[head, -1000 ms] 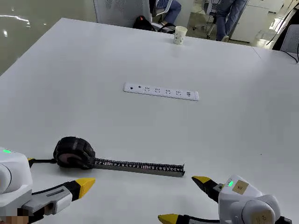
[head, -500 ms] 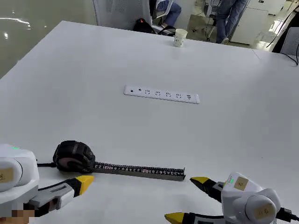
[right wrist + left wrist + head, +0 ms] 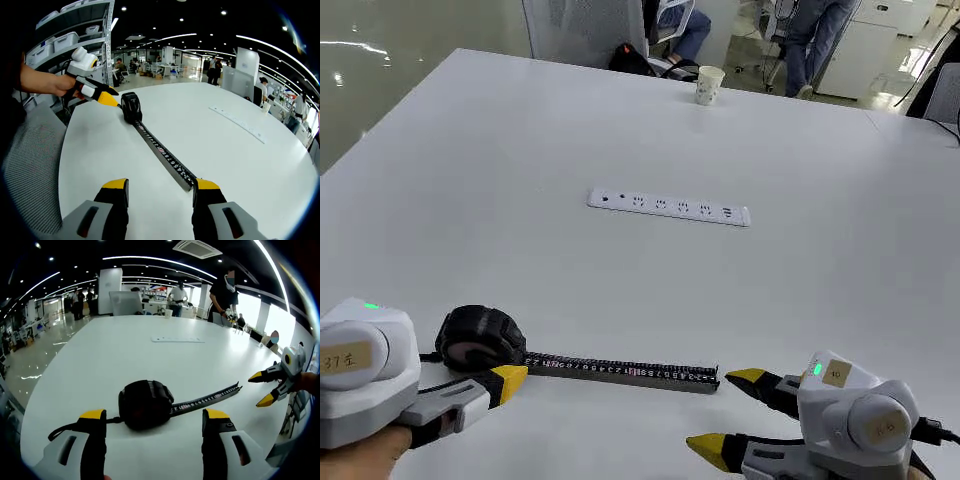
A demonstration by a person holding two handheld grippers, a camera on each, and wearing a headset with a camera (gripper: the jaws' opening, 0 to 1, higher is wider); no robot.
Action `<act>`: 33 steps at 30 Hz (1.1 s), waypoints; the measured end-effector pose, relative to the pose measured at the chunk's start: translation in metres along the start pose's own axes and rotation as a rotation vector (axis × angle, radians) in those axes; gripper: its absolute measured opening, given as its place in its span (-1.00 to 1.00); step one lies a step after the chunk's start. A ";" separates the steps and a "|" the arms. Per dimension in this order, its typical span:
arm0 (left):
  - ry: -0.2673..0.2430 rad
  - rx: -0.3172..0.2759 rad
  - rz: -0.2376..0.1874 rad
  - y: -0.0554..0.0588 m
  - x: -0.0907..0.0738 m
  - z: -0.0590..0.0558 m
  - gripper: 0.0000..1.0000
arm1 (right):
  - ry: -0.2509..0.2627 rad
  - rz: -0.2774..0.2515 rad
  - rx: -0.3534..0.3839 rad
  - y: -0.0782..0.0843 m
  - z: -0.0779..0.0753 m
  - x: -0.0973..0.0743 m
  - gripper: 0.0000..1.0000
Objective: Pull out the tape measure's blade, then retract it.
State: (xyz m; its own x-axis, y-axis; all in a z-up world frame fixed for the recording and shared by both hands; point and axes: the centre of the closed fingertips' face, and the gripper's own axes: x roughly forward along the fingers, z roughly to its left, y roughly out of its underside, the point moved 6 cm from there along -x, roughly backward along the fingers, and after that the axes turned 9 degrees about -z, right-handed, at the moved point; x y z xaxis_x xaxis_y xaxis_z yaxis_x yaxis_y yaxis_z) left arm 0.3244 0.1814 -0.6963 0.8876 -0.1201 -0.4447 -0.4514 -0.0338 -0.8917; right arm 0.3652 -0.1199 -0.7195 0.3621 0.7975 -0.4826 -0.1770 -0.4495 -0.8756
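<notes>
Sprawling across everything is the broad white table (image 3: pixel 470 180), and both tools are down at its near edge. The left gripper (image 3: pixel 154 416) has its yellow-tipped jaws spread wide, one tip on either side of the round black tape measure case (image 3: pixel 480 338). They grip nothing, and I cannot tell whether either tip is touching it. The right gripper (image 3: pixel 725 412) is spread wide as well and holds nothing, with one tip just beside the free end of the blade. The long white power strip (image 3: pixel 668 207) lies well beyond the case, toward the table's middle. From the case the dark numbered steel blade (image 3: pixel 620 369) runs out flat along the table toward the right gripper. The small white paper cup (image 3: pixel 709 84) stands far beyond the case, near the far edge. Against a second ago, the left gripper has closed in on the case, the right tip has edged nearer the blade's end, and the blade lies out as before.
</notes>
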 end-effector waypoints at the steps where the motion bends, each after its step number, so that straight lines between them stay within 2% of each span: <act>1: -0.004 0.000 0.003 0.000 0.001 0.001 0.49 | -0.002 0.000 0.000 0.000 -0.001 0.000 -0.04; 10: -0.018 -0.015 0.006 -0.003 0.011 0.002 0.41 | -0.020 0.026 -0.039 0.002 -0.018 0.002 -0.14; 19: -0.046 -0.014 0.031 -0.001 0.017 0.005 0.34 | -0.057 0.051 -0.073 0.005 -0.031 0.009 -0.24; 33: -0.068 -0.047 0.062 0.000 0.030 0.009 0.24 | -0.150 0.117 -0.118 0.012 -0.047 0.027 -0.35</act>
State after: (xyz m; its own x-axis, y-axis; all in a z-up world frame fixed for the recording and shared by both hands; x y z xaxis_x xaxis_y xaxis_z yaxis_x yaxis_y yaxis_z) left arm 0.3514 0.1872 -0.7106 0.8613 -0.0555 -0.5050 -0.5079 -0.0748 -0.8582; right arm 0.4162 -0.1229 -0.7423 0.2035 0.7840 -0.5865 -0.0985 -0.5796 -0.8089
